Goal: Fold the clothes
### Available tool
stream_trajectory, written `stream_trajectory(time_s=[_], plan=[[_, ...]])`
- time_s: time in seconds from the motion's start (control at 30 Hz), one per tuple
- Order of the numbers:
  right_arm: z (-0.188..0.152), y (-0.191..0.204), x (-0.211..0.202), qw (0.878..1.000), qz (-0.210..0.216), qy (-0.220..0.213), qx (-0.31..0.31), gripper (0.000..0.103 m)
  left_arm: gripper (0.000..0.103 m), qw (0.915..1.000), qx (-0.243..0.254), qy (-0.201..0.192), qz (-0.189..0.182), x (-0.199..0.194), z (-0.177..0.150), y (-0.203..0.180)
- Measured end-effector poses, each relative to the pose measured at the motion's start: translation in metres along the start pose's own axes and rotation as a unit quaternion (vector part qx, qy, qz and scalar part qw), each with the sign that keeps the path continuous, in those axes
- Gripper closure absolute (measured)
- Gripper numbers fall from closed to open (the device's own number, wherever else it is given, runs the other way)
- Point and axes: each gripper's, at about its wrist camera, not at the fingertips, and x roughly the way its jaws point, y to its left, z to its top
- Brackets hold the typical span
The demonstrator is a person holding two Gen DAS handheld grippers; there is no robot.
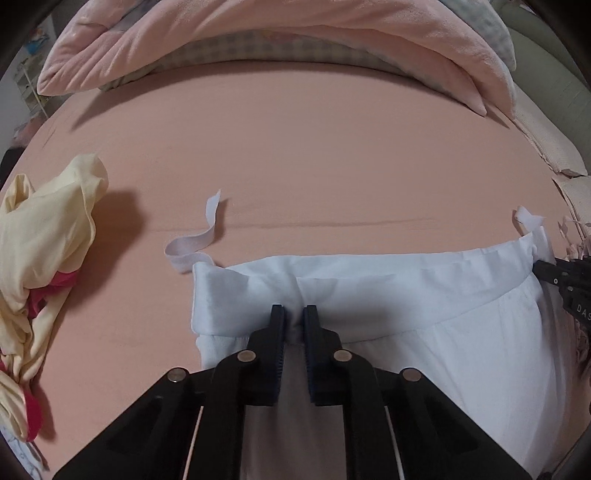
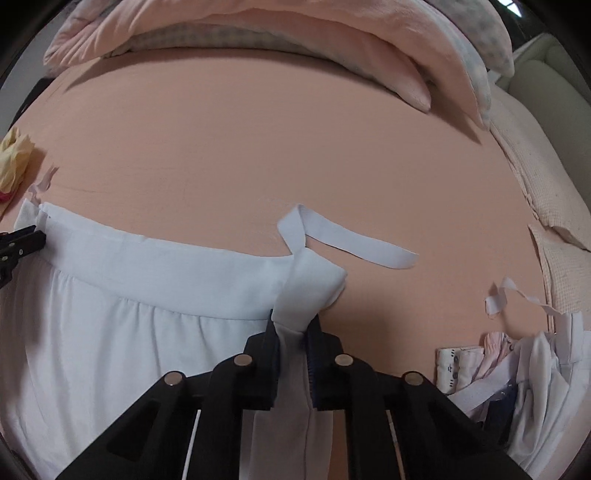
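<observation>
**Both grippers pinched on the waistband of a white garment**

The left gripper (image 1: 294,314) has its jaws drawn almost together, with only a thin fold of cloth between them: it grips the waistband of the white garment (image 1: 461,332) near that band's left corner. The right gripper (image 2: 293,325) is likewise nearly closed, clamped on a bunched fold at the band's right corner, where the cloth rises in a small peak between the black ribbed pads.

The white garment (image 2: 110,332) lies on the peach bedsheet (image 1: 295,155), its waistband stretched fairly straight between the two grippers. The band is a smooth, flat strip; below it the fabric is softly gathered into fine pleats. From each end of the band a flat white tie ribbon runs out onto the sheet: the left ribbon (image 1: 192,247) curls in a loose S, the right ribbon (image 2: 362,245) folds back on itself and lies flat.

Left of the garment, well apart from it, sits a crumpled pale yellow cloth (image 1: 44,236) with bright pink showing in its folds. To the garment's right lies a heap of mixed white and patterned clothes (image 2: 535,369). Beyond the garment, at the far side of the sheet, a puffy pink quilt (image 1: 258,33) is piled over a checked blanket (image 1: 258,51).
</observation>
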Motion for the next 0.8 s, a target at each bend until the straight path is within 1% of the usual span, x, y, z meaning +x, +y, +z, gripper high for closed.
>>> stream_trajectory(time_s=[0.17,0.2,0.3,0.37,0.4,0.47,0.5,0.53,0.57,0.6,0.63,0.67,0.7,0.73,0.77,0.8], plan=[[0.004,-0.014,-0.014,0.999,0.021,-0.018,0.037,0.095,0.097,0.9999,-0.004,-0.015,-0.003,-0.012,0.01,0.004],[0.005,-0.019,-0.016,0.998,0.028,-0.022,0.044,0.095,0.097,0.9998,-0.001,-0.018,-0.005,-0.013,0.013,0.004],[0.015,-0.021,-0.017,0.998,0.028,-0.034,0.05,0.095,0.097,0.9997,0.01,-0.017,-0.014,-0.006,0.019,0.005],[0.016,-0.023,-0.012,0.998,0.027,-0.029,0.056,0.095,0.096,0.9997,-0.007,-0.014,-0.02,0.001,0.019,0.013],[0.015,-0.027,-0.005,0.997,0.03,-0.024,0.069,0.095,0.094,0.9995,-0.016,-0.012,-0.024,0.005,0.019,0.017],[0.013,-0.04,0.012,0.993,0.06,-0.006,0.105,0.093,0.093,0.9973,-0.051,-0.003,-0.052,0.002,0.021,0.029],[0.012,-0.046,0.017,0.99,0.074,0.0,0.121,0.089,0.092,0.9951,-0.072,0.0,-0.067,-0.002,0.022,0.037],[0.014,-0.049,0.011,0.988,0.087,-0.003,0.13,0.088,0.09,0.9929,-0.09,0.001,-0.078,-0.006,0.022,0.044],[0.016,-0.051,0.005,0.986,0.097,-0.007,0.136,0.088,0.089,0.9939,-0.088,-0.017,-0.065,-0.017,0.022,0.05],[0.018,-0.051,-0.004,0.987,0.093,-0.019,0.13,0.088,0.083,0.9945,-0.085,-0.031,-0.052,-0.026,0.022,0.056],[0.02,-0.049,-0.011,0.989,0.082,-0.032,0.117,0.087,0.07,0.9954,-0.082,-0.03,-0.039,-0.026,0.021,0.06],[0.022,-0.045,-0.015,0.992,0.067,-0.037,0.1,0.08,0.06,0.996,-0.081,-0.025,-0.029,-0.025,0.019,0.065],[0.024,-0.042,-0.013,0.995,0.046,-0.032,0.086,0.068,0.047,0.9958,-0.086,0.005,-0.032,-0.014,0.015,0.07],[0.025,-0.04,-0.007,0.997,0.018,-0.019,0.073,0.061,0.047,0.9948,-0.09,0.031,-0.036,-0.004,0.011,0.075],[0.027,-0.038,-0.001,0.998,-0.009,-0.006,0.063,0.059,0.047,0.9946,-0.089,0.032,-0.044,-0.002,0.01,0.075],[0.026,-0.042,0.004,0.997,-0.027,0.009,0.073,0.059,0.047,0.9943,-0.087,0.032,-0.052,-0.001,0.01,0.076]])
